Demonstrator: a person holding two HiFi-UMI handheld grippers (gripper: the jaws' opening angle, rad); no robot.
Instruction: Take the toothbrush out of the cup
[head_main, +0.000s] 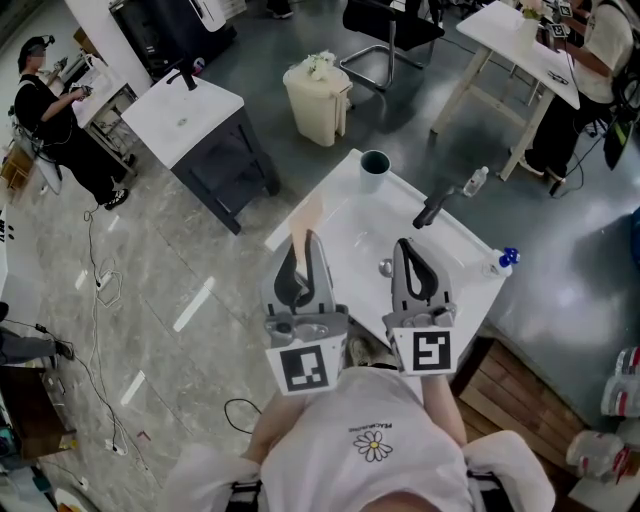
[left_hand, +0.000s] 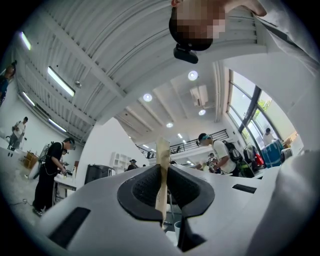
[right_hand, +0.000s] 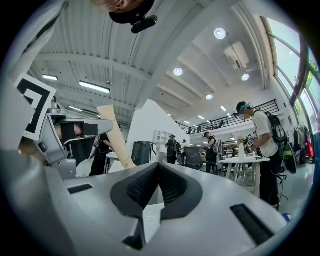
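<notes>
Head view looks down on a white washstand top (head_main: 345, 225), with both grippers held over its near edge at six o'clock. At the left, the left gripper (head_main: 303, 250) is clamped on the toothbrush (head_main: 306, 222). It is a pale tan stick that rises from the jaw tips toward twelve o'clock and leans slightly to one o'clock. The toothbrush is out of the cup (head_main: 373, 182) and well apart from it. The cup stands upright near the far edge of the top, at about one o'clock from the left gripper.

Left gripper view has the dark pads (left_hand: 142, 192) pressed flat on either side of the thin toothbrush (left_hand: 161, 175), which stands nearly upright between them.

Further right in the head view, the right gripper (head_main: 410, 258) is beside the left one. A black faucet (head_main: 432, 208) is at one o'clock from it.

Right gripper view shows that gripper's pads (right_hand: 142, 187) closed together with nothing between them. The toothbrush (right_hand: 116, 135) shows at ten o'clock there, slanting up out of the left gripper (right_hand: 65, 132).
</notes>
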